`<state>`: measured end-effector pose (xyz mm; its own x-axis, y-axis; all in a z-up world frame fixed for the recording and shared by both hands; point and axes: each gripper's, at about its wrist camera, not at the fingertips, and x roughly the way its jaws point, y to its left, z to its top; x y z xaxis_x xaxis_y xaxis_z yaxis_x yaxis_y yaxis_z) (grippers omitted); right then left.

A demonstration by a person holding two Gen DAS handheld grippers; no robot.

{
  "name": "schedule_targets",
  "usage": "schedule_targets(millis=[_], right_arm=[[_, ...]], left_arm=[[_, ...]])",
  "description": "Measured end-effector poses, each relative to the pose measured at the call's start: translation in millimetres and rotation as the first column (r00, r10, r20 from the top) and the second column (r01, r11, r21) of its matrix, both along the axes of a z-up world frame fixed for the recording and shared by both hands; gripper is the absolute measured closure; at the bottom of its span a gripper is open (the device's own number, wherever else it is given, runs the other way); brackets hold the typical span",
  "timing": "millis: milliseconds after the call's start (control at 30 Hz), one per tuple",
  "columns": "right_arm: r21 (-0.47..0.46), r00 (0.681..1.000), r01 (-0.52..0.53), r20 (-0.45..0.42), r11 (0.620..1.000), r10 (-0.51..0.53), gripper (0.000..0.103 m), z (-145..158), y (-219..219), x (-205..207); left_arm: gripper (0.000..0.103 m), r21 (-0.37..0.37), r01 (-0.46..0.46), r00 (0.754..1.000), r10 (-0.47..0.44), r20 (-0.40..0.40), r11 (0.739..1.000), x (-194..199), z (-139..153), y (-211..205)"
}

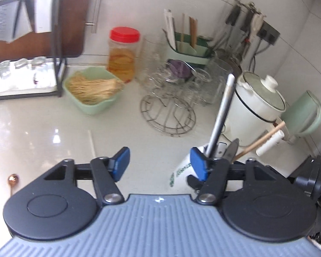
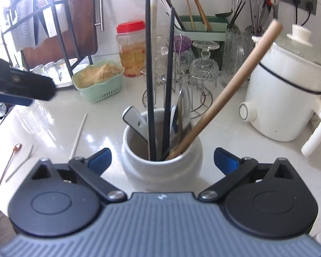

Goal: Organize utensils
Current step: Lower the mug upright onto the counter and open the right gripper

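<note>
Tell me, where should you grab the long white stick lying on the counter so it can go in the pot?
Probably grip the white chopstick near its middle, coming from above with the jaws across it. It lies flat, thin and alone on the counter, left of the white crock, so a crosswise pinch there should keep it balanced.
</note>
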<state>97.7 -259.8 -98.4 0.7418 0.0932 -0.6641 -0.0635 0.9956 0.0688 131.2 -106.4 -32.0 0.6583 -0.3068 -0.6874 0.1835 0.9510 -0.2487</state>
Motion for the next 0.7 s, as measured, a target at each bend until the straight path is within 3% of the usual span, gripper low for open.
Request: schedule_targets(millis=[300,700], right_arm=[[0.038,0.993,0.121,-0.009,0.992,-0.121,0.0,52.1,12.6,-29.1],[0.08,0.962,0.269,0.021,0.96,-0.271,0.0,129.7,40.6,-103.4]], left_arm=[[0.017,0.038,0.005,1.0,-0.005,0.02,0.999,-25.4,30.9,46.2],[0.014,0.046,0.037,0.999,-0.038,0.03,0.998,-79.1,66.7,84.2]])
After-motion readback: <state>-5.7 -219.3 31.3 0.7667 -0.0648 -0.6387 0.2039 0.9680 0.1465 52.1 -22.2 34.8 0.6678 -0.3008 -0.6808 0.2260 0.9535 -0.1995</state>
